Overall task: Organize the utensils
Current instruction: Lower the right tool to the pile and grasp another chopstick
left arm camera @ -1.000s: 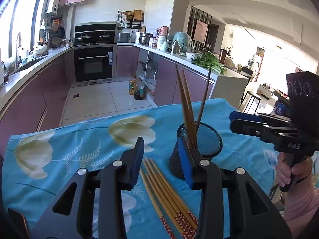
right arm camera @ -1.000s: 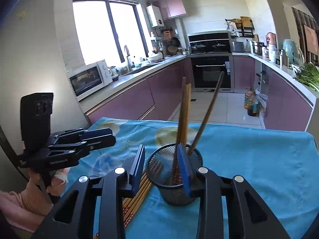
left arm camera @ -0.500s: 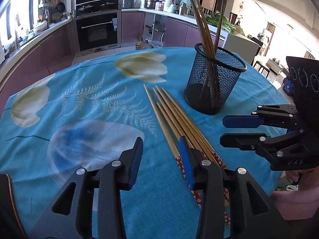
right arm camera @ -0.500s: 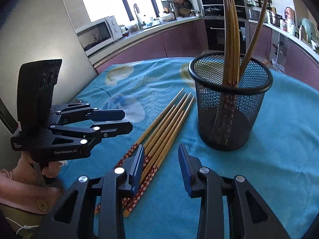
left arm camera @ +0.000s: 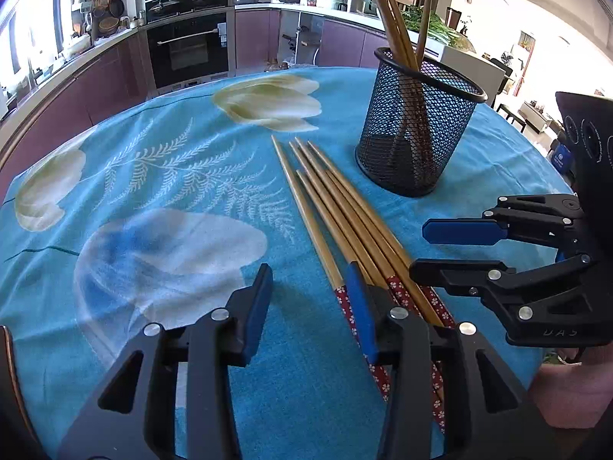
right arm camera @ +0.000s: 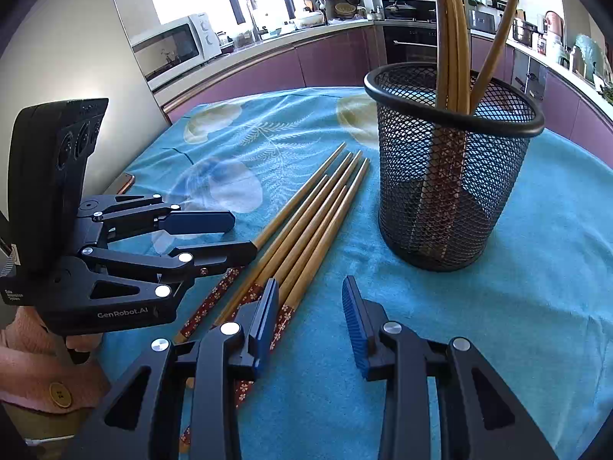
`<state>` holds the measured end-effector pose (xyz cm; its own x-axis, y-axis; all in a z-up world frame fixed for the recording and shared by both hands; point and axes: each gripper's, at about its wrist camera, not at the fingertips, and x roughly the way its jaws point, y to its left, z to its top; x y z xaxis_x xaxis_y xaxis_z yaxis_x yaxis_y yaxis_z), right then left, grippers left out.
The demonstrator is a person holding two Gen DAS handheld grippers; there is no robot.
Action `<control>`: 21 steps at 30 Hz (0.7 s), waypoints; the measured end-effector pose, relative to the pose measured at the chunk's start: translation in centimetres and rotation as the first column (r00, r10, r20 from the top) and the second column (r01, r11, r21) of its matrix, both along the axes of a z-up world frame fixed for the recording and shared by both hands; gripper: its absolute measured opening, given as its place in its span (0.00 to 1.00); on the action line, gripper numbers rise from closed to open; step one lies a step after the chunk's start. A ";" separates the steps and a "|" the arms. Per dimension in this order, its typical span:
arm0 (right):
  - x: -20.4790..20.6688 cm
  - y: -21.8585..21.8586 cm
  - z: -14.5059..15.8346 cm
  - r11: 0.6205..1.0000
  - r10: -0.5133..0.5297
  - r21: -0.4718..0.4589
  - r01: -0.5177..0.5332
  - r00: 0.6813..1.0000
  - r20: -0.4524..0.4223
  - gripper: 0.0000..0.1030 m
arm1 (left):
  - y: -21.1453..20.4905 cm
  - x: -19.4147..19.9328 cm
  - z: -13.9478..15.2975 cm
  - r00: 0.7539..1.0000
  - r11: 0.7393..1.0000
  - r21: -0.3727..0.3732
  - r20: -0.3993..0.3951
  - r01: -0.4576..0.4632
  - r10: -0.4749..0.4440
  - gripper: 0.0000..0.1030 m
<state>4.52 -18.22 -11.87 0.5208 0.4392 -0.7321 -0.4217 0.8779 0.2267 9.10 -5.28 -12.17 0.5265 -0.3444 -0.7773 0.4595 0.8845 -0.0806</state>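
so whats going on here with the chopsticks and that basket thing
A person holds a two-finger gripper in each hand and is sorting chopsticks into a black mesh cup on a blue flowered tablecloth. A few chopsticks already stand upright in the cup. A bundle of loose chopsticks lies flat on the cloth beside it. The left gripper and the right gripper are both open and empty, poised at the patterned red ends of the bundle. Neither has gripped one yet.

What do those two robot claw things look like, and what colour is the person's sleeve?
Both the left gripper and right gripper are black plastic frames with silver screws and flat blue finger pads. The left one reads "GenRobot.AI". The person's sleeve is pink with a button.
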 end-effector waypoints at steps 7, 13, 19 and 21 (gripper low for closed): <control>0.3 0.0 0.0 0.999 -0.015 -0.032 0.015 1.000 0.000 0.31 | -0.1 0.1 -0.2 1.000 1.000 0.018 -0.005 -0.008 0.008 0.31; 0.6 -0.2 0.1 0.998 -0.029 -0.048 0.029 1.000 -0.002 0.30 | 0.2 0.2 -0.1 1.000 1.000 0.011 -0.013 -0.007 0.007 0.29; 1.4 0.8 -0.2 0.996 -0.039 -0.074 0.040 0.999 0.007 0.28 | -0.8 1.2 -0.1 1.000 0.999 0.047 -0.002 0.006 -0.006 0.29; 1.7 1.1 -0.3 0.996 -0.045 -0.082 0.045 0.999 0.012 0.27 | -1.0 1.7 -0.2 1.000 0.999 0.048 -0.006 0.008 -0.008 0.29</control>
<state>6.25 -17.14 -12.12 0.5461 0.3539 -0.7593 -0.3832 0.9115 0.1492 10.77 -6.29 -12.34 0.5193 -0.3106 -0.7962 0.4664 0.8837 -0.0405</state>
